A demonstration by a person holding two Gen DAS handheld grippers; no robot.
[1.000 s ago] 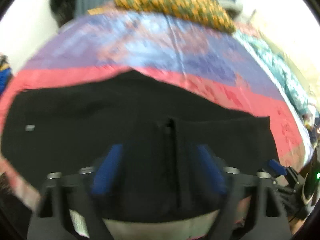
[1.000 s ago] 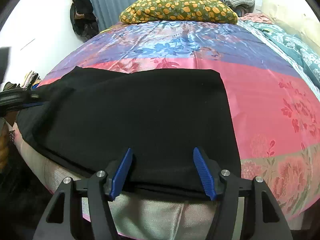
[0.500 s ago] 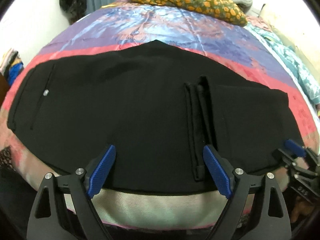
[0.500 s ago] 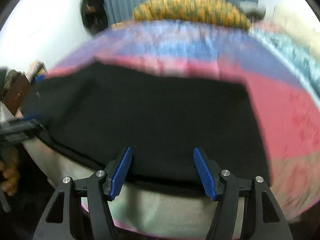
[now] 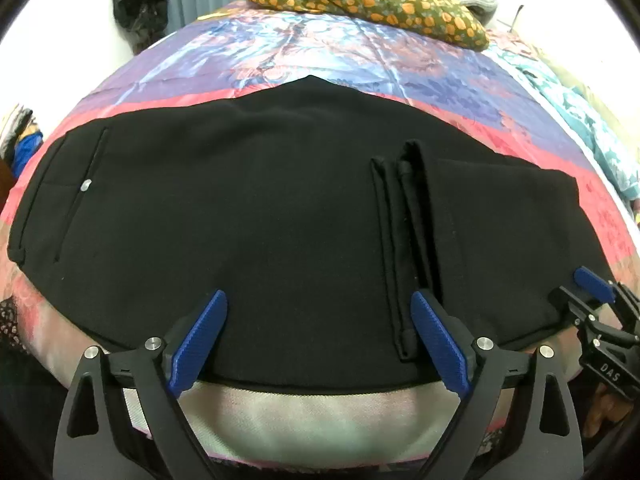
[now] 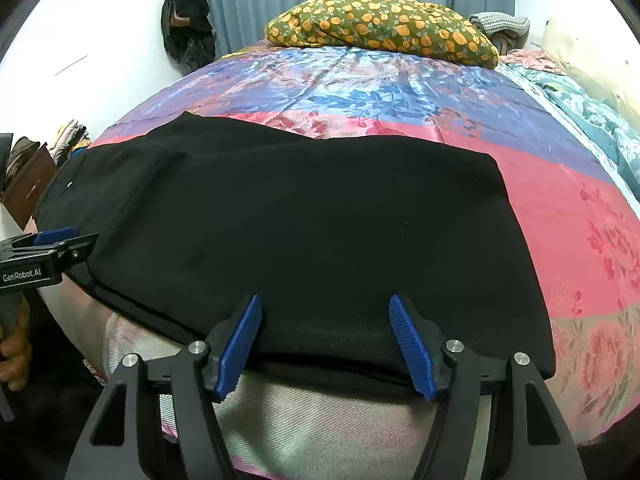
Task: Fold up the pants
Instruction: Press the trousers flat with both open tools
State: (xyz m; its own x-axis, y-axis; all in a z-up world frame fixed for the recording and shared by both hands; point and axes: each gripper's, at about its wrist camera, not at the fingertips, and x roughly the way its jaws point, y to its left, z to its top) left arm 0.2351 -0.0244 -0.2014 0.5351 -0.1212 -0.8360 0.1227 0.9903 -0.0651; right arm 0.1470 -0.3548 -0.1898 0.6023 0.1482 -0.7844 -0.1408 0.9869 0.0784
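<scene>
While the black pants (image 5: pixel 280 216) lie partly folded across the near edge of the bed (image 6: pixel 400 92), both claws hang spread apart and empty at the fabric's near hem

Left claw (image 5: pixel 318 340) sits over the middle of the pants, just left of the cuffs (image 5: pixel 404 248) that have been laid back over the legs; right claw (image 6: pixel 326 344) sits at the folded end, nearer the pink part of the cover. With the waistband and its button (image 5: pixel 85 186) off to the left, this spacing looks chosen so each claw can pinch a near corner of the doubled section and carry it towards the waist. A patterned pillow (image 6: pixel 380 26) lies well apart at the head of the bed
</scene>
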